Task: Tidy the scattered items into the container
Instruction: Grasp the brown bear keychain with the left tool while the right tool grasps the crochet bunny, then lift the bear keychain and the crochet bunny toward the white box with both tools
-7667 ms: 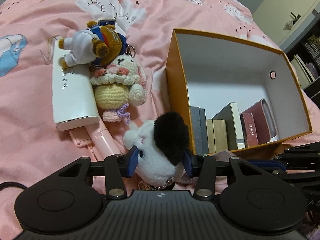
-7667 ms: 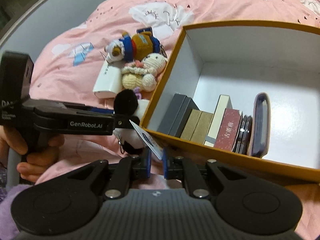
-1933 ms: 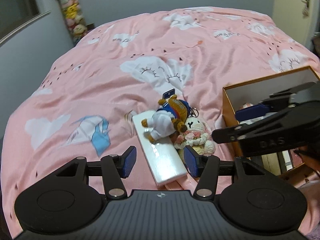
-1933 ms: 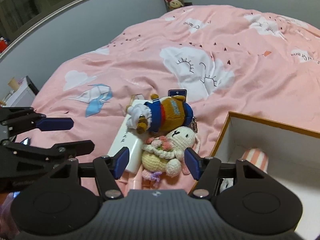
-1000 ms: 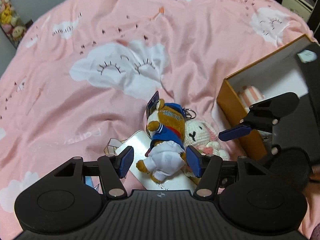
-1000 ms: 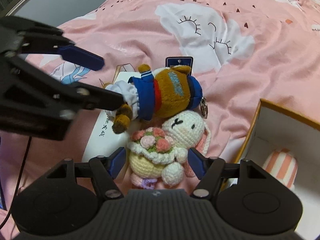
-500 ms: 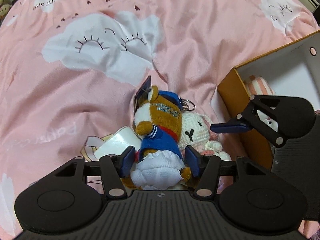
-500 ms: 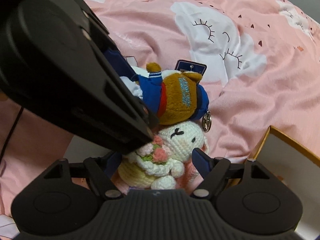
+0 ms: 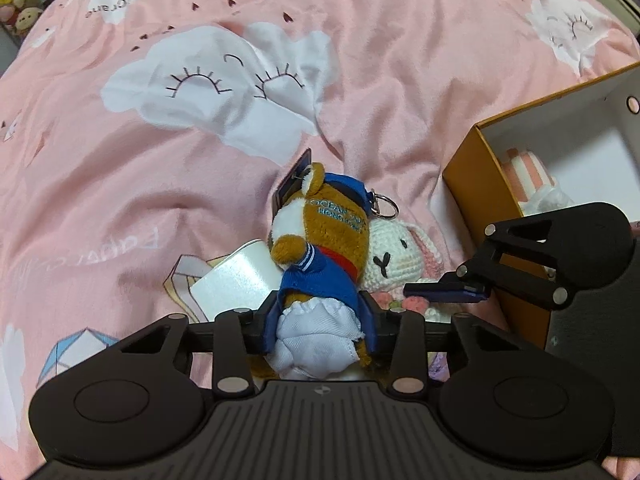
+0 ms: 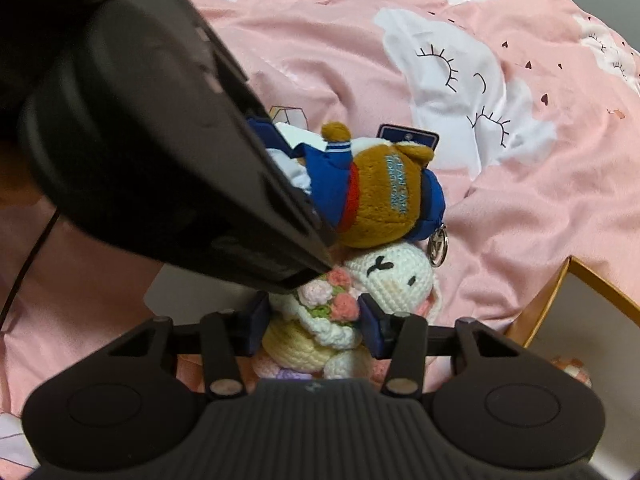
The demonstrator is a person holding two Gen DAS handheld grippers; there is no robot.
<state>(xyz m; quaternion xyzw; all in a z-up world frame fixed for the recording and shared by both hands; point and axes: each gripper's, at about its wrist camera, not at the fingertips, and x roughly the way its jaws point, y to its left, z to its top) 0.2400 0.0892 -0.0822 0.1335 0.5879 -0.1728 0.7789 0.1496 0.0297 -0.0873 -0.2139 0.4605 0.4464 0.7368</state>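
Both claws had just been closing: the left claw (image 9: 320, 322) gripped the bear (image 9: 320, 256) lying ahead of it, the right claw (image 10: 314, 328) gripped the crocheted rabbit (image 10: 340, 312). The box (image 9: 476, 196), off to the right, already held some items; these two toys and the white case (image 9: 232, 286) beneath remained.

Two plush toys: one brown bear (image 9: 332, 236) in blue; one white crocheted rabbit (image 9: 394, 258); one white flat box (image 9: 234, 286); one orange container (image 9: 476, 188); two grippers.
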